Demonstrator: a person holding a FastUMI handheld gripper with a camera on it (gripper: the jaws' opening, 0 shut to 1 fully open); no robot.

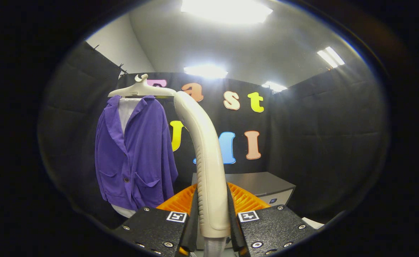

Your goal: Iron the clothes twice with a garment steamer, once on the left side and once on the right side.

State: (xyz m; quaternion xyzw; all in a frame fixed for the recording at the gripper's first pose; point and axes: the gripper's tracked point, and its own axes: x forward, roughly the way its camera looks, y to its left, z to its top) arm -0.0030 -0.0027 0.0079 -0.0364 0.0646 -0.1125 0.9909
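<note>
My gripper (212,210) is shut on the cream handle of the garment steamer (202,142), which stands upright between the fingers and curves up and to the left. Its head (141,91) reaches the top of a purple jacket (134,153). The jacket hangs over a white shirt (125,109) ahead and to the left of the fingers, with two front pockets and buttons showing. I cannot tell whether the steamer head touches the cloth or merges with a hanger there.
A grey box-like cabinet (262,184) stands beyond the fingers to the right. Black cloth walls close the booth on all sides. Bright ceiling lights (227,10) shine overhead.
</note>
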